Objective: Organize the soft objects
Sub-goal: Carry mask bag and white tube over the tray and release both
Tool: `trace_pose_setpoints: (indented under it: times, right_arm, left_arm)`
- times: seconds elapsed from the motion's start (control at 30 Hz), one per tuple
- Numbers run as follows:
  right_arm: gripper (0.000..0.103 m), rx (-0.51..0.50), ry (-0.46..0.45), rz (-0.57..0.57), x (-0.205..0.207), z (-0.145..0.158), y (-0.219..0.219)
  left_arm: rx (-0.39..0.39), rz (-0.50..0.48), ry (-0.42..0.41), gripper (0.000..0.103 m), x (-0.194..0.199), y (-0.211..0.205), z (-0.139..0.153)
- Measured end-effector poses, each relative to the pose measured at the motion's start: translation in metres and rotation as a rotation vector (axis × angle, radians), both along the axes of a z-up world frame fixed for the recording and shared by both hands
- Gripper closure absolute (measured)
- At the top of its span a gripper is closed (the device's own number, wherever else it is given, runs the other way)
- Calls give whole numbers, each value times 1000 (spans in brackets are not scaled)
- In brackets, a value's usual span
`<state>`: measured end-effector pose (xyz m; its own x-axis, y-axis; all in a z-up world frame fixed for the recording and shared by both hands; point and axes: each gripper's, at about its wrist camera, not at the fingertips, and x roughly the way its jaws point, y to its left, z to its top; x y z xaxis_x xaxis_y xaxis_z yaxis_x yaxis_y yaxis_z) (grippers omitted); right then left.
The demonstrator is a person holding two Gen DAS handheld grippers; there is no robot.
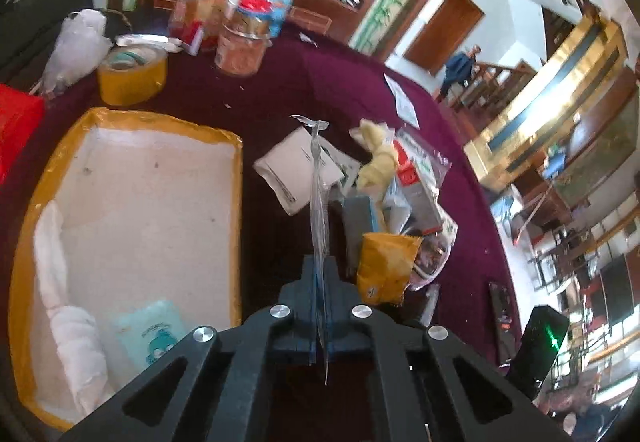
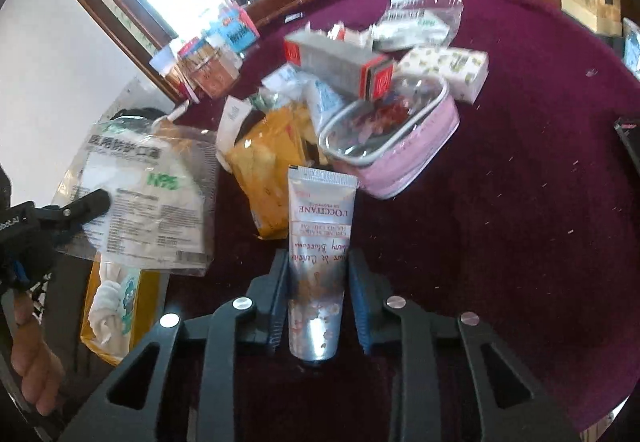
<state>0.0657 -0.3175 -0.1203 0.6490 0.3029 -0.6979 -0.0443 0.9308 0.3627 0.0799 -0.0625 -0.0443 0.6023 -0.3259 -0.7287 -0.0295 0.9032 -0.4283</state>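
Observation:
My left gripper point(image 1: 320, 274) is shut on a packaged N95 mask, seen edge-on as a thin clear strip point(image 1: 319, 202) in the left wrist view and flat point(image 2: 140, 194) in the right wrist view, held above the table beside the yellow-rimmed white box point(image 1: 236, 202). The box holds a rolled white cloth point(image 1: 68, 306) and a pale green packet point(image 1: 152, 330). My right gripper point(image 2: 318, 282) has a silver hand cream tube point(image 2: 318, 242) between its fingers, lifted over the purple cloth. The pads stand slightly off the tube's sides.
A pile lies on the purple tablecloth point(image 2: 520, 202): a yellow pouch point(image 2: 268, 170), a pink clear-topped case point(image 2: 392, 138), a grey-and-red carton point(image 2: 340, 62), tissue packs point(image 2: 448, 70). Jars point(image 1: 240, 42), a yellow tape roll point(image 1: 132, 74) and a white bag point(image 1: 76, 46) stand at the back.

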Motion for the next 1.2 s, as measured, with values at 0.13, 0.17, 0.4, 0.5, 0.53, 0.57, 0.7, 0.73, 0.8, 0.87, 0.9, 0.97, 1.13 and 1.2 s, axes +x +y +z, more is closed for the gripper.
trace_pose_setpoints:
  times: [0.13, 0.17, 0.4, 0.5, 0.53, 0.57, 0.7, 0.73, 0.8, 0.87, 0.9, 0.97, 1.13, 1.2]
  right_arm:
    - [78, 31, -45, 4, -8, 11, 2]
    - [78, 32, -56, 11, -10, 15, 4]
    - [79, 70, -140, 143, -19, 39, 37]
    - [79, 87, -141, 249, -17, 47, 67]
    - [79, 88, -133, 289, -14, 48, 77]
    - [79, 95, -127, 321, -12, 48, 88]
    - [79, 82, -110, 421, -2, 50, 130]
    - [79, 73, -103, 439, 3, 50, 142]
    - [79, 48, -101, 463, 10, 50, 158]
    - [79, 1, -101, 478, 21, 50, 178]
    - [79, -24, -97, 488, 25, 49, 186]
    - [79, -69, -81, 500, 33, 44, 201]
    - [79, -159, -34, 499, 48, 26, 227]
    - [79, -191, -33, 496, 51, 24, 233]
  left_arm:
    - [-93, 16, -21, 102, -17, 23, 20]
    - [-111, 21, -34, 102, -23, 32, 27]
    - [-152, 137, -66, 102, -48, 92, 41]
    - [-158, 178, -49, 102, -46, 111, 32]
    - [-172, 191, -39, 102, -45, 118, 27]
    - [-178, 200, -33, 102, -44, 123, 23]
    - [-177, 220, -6, 102, -33, 140, 4]
    - [-179, 223, 2, 102, -30, 143, 0]
    - [-177, 232, 15, 102, -23, 151, -11]
    - [-196, 224, 28, 102, -15, 155, -21]
    - [-212, 217, 43, 102, -10, 157, -27]
    - [-231, 207, 67, 102, 1, 160, -38]
    - [-194, 222, 138, 102, 24, 160, -61]
    - [-153, 224, 161, 102, 30, 156, -68]
